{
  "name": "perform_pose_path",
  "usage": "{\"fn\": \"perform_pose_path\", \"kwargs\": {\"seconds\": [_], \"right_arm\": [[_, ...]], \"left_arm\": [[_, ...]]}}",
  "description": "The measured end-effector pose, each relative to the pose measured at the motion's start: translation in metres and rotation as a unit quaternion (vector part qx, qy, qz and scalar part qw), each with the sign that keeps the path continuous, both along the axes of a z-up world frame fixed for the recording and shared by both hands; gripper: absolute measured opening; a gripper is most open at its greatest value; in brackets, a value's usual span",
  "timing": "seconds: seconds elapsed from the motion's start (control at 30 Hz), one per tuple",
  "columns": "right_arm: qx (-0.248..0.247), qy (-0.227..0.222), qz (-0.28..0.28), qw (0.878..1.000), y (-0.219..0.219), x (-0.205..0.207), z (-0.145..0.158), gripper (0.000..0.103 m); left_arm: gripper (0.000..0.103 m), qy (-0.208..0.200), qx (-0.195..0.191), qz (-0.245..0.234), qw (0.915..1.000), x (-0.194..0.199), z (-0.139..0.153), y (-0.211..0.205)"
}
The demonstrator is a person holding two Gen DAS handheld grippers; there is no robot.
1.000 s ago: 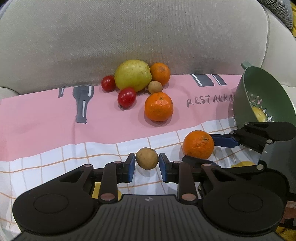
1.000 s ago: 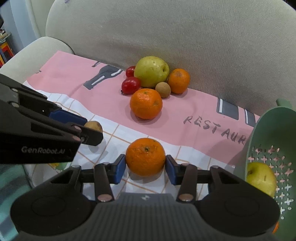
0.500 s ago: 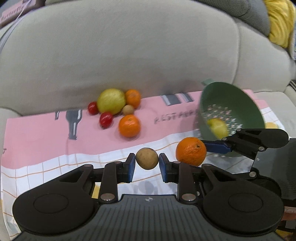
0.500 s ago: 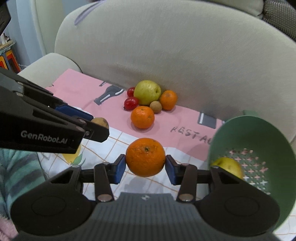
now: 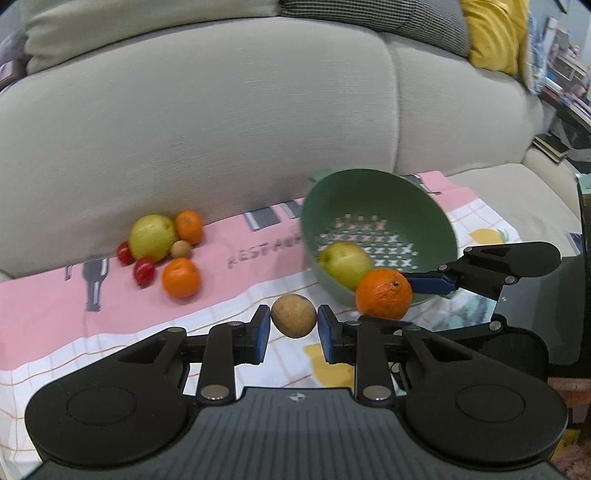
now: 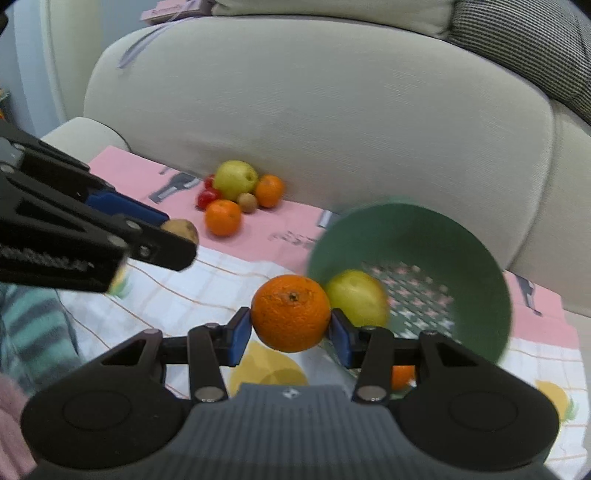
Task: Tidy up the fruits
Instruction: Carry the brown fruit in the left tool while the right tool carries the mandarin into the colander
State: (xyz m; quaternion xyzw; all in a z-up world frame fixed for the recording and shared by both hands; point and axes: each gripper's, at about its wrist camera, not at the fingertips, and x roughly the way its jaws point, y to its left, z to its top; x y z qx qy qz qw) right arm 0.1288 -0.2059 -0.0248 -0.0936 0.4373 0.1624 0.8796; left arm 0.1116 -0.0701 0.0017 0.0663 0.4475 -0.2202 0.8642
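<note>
My left gripper (image 5: pixel 293 328) is shut on a small brown round fruit (image 5: pixel 294 315), held above the cloth. To its right, my right gripper (image 6: pixel 291 330) is shut on an orange (image 6: pixel 290 312), also seen as the orange (image 5: pixel 384 293) in the left wrist view. Both hang in front of a green colander (image 6: pixel 476 258) that holds a yellow-green pear (image 6: pixel 356 301). A pile of fruit lies at the sofa back: a big yellow-green pear (image 5: pixel 152 236), two oranges (image 5: pixel 181 277), two red tomatoes (image 5: pixel 144 271) and a small brown fruit (image 5: pixel 180 248).
A pink and white checked cloth (image 5: pixel 59 306) covers the beige sofa seat. The sofa backrest (image 5: pixel 221 129) rises behind the fruit. A yellow cushion (image 5: pixel 495 33) sits top right. Another orange (image 6: pixel 402 376) shows under the colander's near edge.
Both grippers rose and pulled back with their fruits still held, and swung right. The fruit pile now looks smaller and farther left, and the colander has come fully into view.
</note>
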Motion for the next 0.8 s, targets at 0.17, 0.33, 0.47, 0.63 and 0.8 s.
{"fn": "perform_pose_path", "kwargs": {"seconds": [0.17, 0.33, 0.47, 0.63, 0.8], "right_arm": [[-0.012, 0.008, -0.018, 1.0, -0.026, -0.003, 0.0, 0.044], [-0.022, 0.013, -0.024, 0.999, -0.045, 0.002, 0.001, 0.044], [-0.043, 0.014, -0.012, 0.999, -0.054, 0.008, 0.001, 0.044], [-0.069, 0.028, 0.006, 0.997, -0.064, 0.018, -0.004, 0.044], [-0.088, 0.057, 0.008, 0.994, -0.079, 0.03, -0.013, 0.044]], "left_arm": [[0.031, 0.001, -0.002, -0.025, 0.9997, 0.0, 0.001, -0.021], [0.031, 0.002, 0.0, -0.049, 0.9988, 0.003, -0.001, -0.044], [0.031, 0.007, 0.0, -0.059, 0.9982, 0.008, -0.003, -0.058], [0.031, 0.018, 0.004, -0.074, 0.9971, 0.019, -0.008, -0.075], [0.031, 0.032, 0.012, -0.092, 0.9952, 0.03, -0.017, -0.092]]}}
